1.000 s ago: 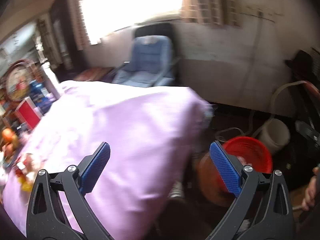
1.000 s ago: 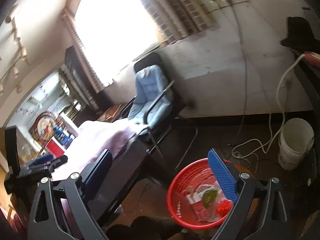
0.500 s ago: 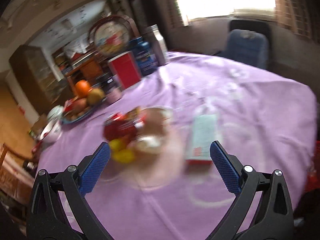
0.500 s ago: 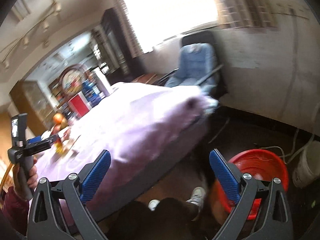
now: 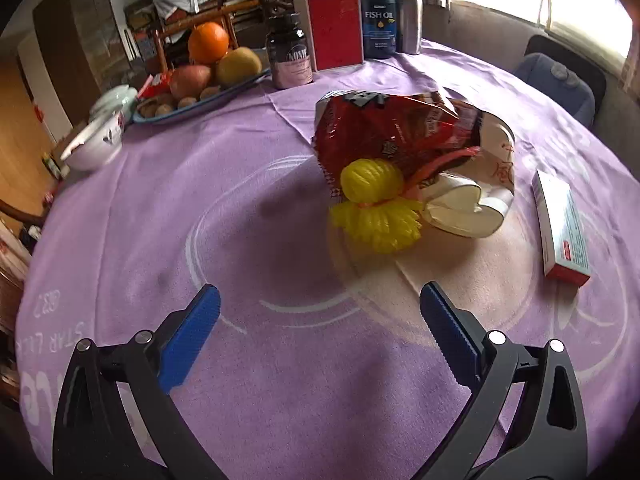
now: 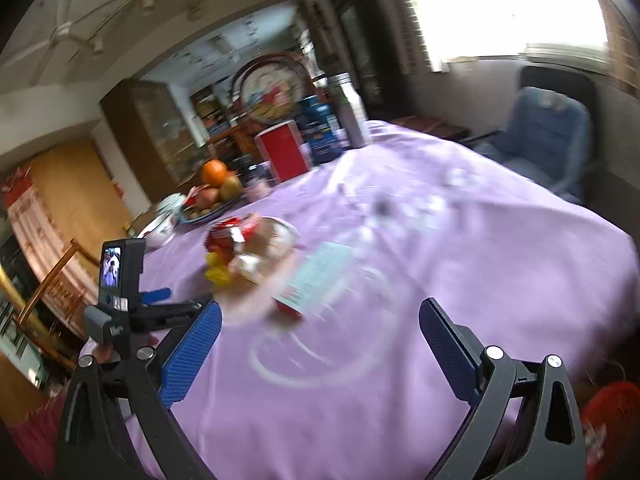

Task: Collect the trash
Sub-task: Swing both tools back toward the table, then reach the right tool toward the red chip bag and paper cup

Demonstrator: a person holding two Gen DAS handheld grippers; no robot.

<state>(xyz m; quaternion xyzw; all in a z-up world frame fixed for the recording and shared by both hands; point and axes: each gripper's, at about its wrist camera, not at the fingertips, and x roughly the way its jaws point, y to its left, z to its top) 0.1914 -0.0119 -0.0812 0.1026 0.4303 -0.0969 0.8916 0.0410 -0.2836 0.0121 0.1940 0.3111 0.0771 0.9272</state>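
With both sets of jaws spread wide and holding nothing, here is the layout, nearest first:

Left gripper [image 5: 320, 312]: low over the purple tabletop [image 5: 280, 380], blue pads far apart, aimed at the litter pile ahead. My read is it's spread that wide so it can straddle something bulky.

Right gripper [image 6: 318, 322]: higher and further back, jaws released, looking across the whole tabletop. Likely waiting its turn; this view is blurred.

Yellow mesh bundle [image 5: 376, 208]: closest piece of trash, tied at the waist with a red band, lying against the bag's lower edge. Soft and crushable, so an easy first pinch, I'd say.

Red snack bag [image 5: 384, 136]: crumpled, propped half over the paper bowl behind it, mouth toward the bundle.

Paper bowl [image 5: 464, 204]: squashed, tipped on its side, touching the bag and the bundle. The three sit as one heap near the middle of the tabletop.

Carton [image 5: 562, 228]: flat white-and-teal box with a red end, well apart to the right. Can't tell whether it's trash.

Red basket [image 6: 612, 412]: just a rim visible below the tabletop edge, beside the right gripper; probably where trash goes.

White bowl [image 5: 96, 144]: far left edge.

Fruit tray [image 5: 200, 98]: orange, apple and pear stacked up, clearly kept things.

Far row: supplement bottle [image 5: 290, 58], red card box [image 5: 334, 30], fish oil bottle [image 5: 378, 20], steel flask [image 5: 410, 10], standing upright out of the way.
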